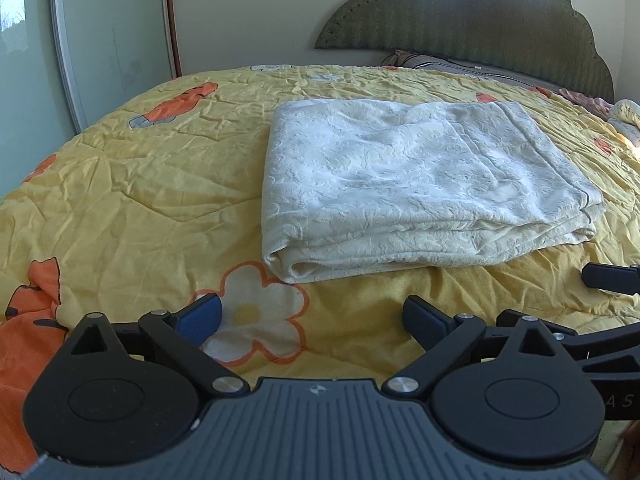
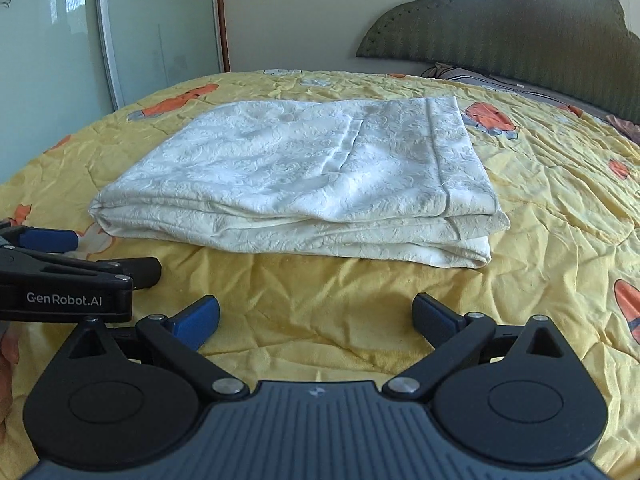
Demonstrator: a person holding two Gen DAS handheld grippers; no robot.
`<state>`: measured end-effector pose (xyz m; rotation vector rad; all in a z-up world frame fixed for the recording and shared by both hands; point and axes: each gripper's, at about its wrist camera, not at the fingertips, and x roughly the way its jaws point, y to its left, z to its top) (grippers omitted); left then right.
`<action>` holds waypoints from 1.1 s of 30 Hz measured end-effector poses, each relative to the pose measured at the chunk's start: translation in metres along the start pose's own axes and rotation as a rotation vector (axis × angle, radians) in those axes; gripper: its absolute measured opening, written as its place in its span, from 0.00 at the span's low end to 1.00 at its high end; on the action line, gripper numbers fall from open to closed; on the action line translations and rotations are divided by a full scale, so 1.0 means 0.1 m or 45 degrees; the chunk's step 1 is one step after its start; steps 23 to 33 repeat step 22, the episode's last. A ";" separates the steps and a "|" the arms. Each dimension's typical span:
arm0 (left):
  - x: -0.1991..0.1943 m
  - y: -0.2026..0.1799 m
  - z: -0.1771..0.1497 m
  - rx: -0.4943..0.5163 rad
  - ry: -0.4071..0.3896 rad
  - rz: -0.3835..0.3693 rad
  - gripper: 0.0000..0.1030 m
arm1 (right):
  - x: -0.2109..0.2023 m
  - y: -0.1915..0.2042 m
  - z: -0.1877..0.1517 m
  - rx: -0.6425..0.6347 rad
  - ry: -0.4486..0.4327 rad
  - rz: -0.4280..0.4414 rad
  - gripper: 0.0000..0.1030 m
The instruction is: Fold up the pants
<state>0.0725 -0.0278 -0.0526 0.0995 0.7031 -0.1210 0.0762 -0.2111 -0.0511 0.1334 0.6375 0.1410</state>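
Observation:
The cream textured pants (image 1: pixel 420 184) lie folded into a flat stack of layers on the yellow quilt; they also show in the right wrist view (image 2: pixel 312 176). My left gripper (image 1: pixel 312 320) is open and empty, hovering over the quilt just in front of the stack's near left corner. My right gripper (image 2: pixel 316 320) is open and empty, a little in front of the stack's near edge. The left gripper's body (image 2: pixel 68 280) shows at the left of the right wrist view, beside the right one. Neither gripper touches the pants.
The bed has a yellow quilt (image 1: pixel 140 184) printed with orange figures and white flowers. A green padded headboard (image 1: pixel 480 20) and pillows (image 1: pixel 452 65) stand at the far end. A glass wardrobe door (image 2: pixel 156 28) stands behind the bed at the left.

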 end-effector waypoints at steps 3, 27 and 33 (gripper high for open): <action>0.01 0.01 -0.01 -0.016 -0.002 -0.005 0.99 | -0.01 0.00 0.00 0.004 -0.002 0.000 1.00; -0.01 0.04 -0.01 -0.023 -0.001 -0.027 0.99 | 0.00 0.02 -0.01 0.005 -0.004 -0.002 1.00; -0.01 0.04 -0.01 -0.023 -0.001 -0.027 0.99 | 0.00 0.02 -0.01 0.005 -0.004 -0.002 1.00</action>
